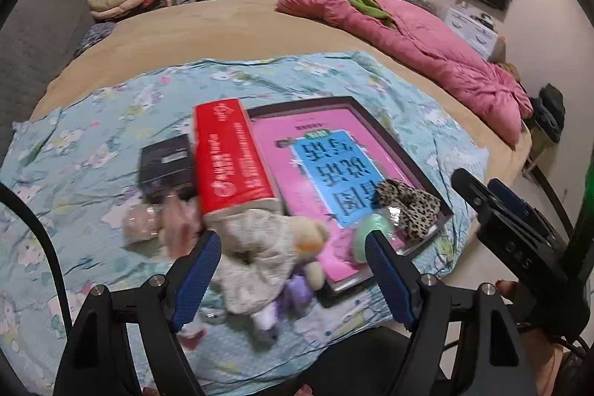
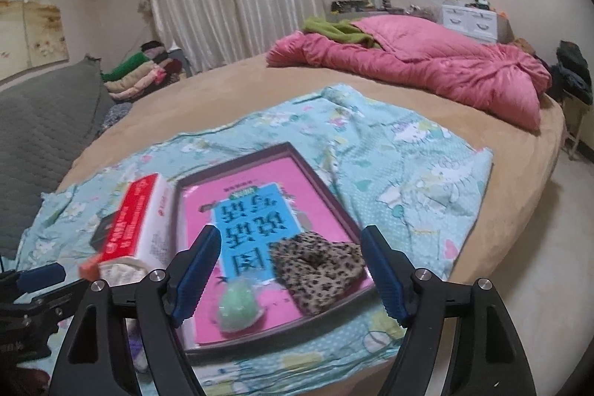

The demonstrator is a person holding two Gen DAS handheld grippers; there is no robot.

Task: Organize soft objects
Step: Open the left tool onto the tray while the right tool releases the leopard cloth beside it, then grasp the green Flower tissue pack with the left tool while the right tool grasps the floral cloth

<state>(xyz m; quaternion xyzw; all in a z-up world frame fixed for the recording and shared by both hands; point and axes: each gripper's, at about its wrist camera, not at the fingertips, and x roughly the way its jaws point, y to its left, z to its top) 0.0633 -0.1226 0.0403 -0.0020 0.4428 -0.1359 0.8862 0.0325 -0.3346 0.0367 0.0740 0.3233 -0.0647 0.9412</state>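
On the blue sheet (image 1: 92,143), left to right: plush bear (image 1: 267,247) lies under the left gripper (image 1: 293,244), jaws wide, empty, long axis running toward camera; leopard scrunchie (image 2: 319,266) on the tray (image 2: 326,195) sits between the right gripper (image 2: 289,240) jaws, wide, untouched.

A printed sheet (image 2: 408,166) lies spread over the near part of the bed (image 2: 260,88). On the sheet sits a shallow tray (image 2: 323,188), and in it a large book (image 2: 241,206). On the book's near end lie a spotted scrunchie (image 2: 319,270) and, left of it, a small round ball (image 2: 237,307). Just left of the tray lies a long box (image 1: 230,154), with a small dark box (image 1: 167,166) at its left side. In front of the long box lies a plush bear (image 1: 267,247) (partly on the tray's near corner). A quilt (image 2: 419,62) is heaped at the bed's far right edge, and folded clothes (image 2: 137,77) are stacked behind the bed at the left.
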